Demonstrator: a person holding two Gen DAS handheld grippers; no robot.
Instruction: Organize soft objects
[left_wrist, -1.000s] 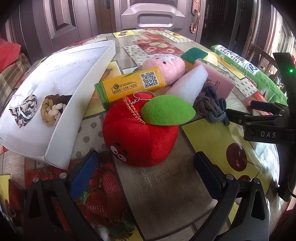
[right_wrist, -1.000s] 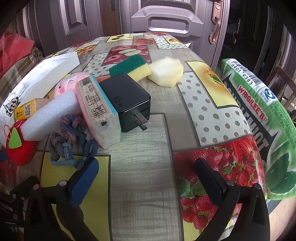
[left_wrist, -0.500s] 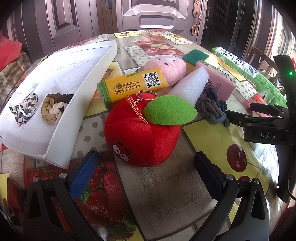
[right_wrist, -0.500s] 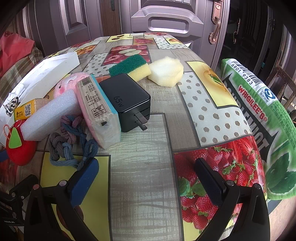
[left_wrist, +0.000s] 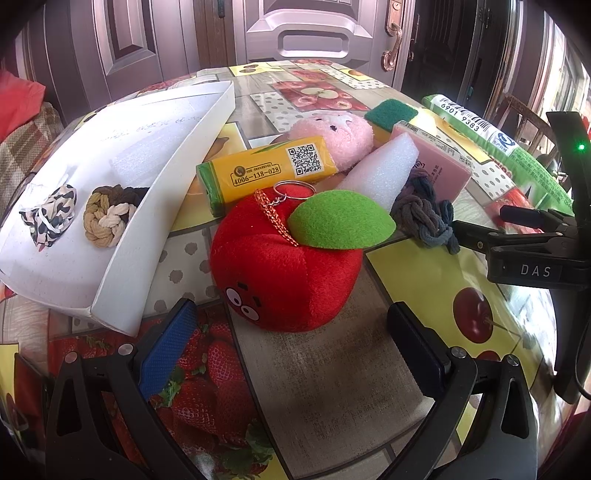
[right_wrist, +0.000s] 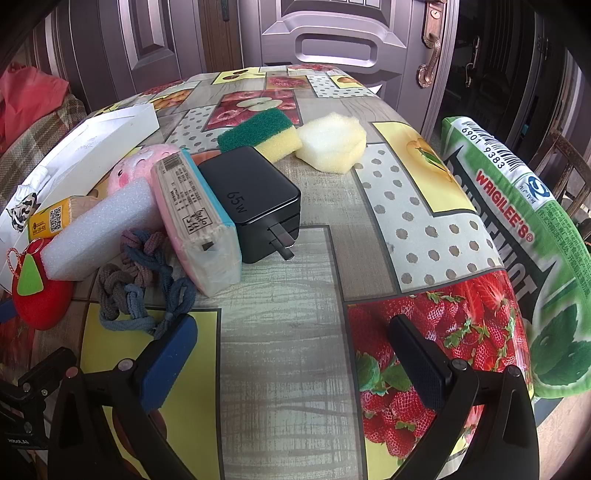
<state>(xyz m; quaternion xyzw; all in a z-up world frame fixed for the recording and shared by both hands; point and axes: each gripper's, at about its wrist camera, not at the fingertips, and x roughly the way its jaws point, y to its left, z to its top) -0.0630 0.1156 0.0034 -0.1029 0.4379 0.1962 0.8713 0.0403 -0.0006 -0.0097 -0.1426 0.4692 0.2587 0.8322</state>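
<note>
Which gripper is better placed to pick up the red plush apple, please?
Left. The left gripper is open and faces the red plush apple squarely; the right gripper faces bare tablecloth.

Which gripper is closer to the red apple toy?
Left. The left gripper sits open right in front of the red apple toy. The right gripper is off to the toy's right, beyond the braided cord.

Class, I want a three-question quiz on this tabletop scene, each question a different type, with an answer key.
1. True or false: the left gripper is shut on the red plush apple.
2. What lies in the white box? A) hair ties B) sponges C) a charger
3. Fill in: the black charger reads "65__".

Key: 1 false, its jaws stand open around empty air; 2 A; 3 W.
</note>
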